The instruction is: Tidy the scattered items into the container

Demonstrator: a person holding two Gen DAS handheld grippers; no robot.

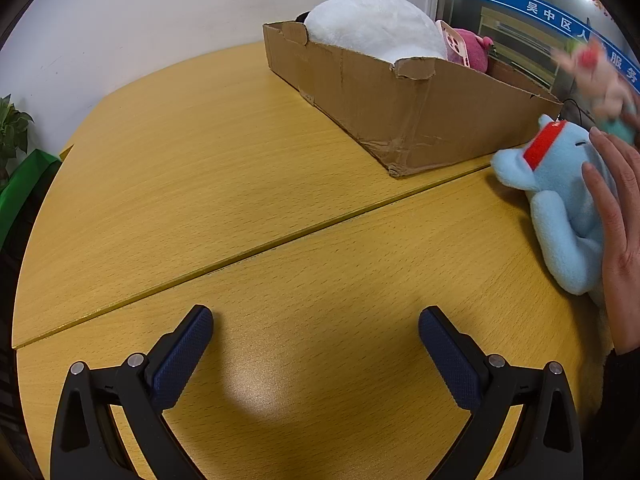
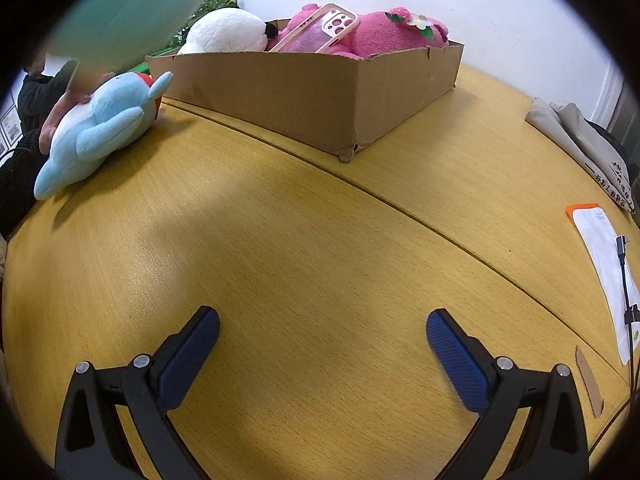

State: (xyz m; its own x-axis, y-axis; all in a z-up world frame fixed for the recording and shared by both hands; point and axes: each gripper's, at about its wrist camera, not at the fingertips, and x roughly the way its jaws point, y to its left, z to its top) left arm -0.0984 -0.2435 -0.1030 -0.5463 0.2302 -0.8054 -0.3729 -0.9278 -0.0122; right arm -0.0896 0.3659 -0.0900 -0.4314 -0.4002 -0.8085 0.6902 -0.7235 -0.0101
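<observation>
Blue plush toy point(image 2: 94, 128): lies on the table point(image 2: 320, 240) just beside the cardboard box point(image 2: 304, 92), a bare hand point(image 1: 616, 208) resting on it.
Done: a white plush point(image 2: 228, 34), pink plush point(image 2: 384, 34) and phone case point(image 2: 320, 28) already sit in the box.
Left: the blue toy, by my judgement.
Left gripper point(image 1: 316, 332): fingers spread wide, empty; toy off to its right, well apart.
Right gripper point(image 2: 323, 332): fingers spread, empty; toy far left ahead.

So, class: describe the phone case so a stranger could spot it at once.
Find the cardboard box on the wooden table. Among the plush toys inside, the phone case leans on the pink plush. It alone is flat and hard, pink-rimmed with camera cutouts.
</observation>
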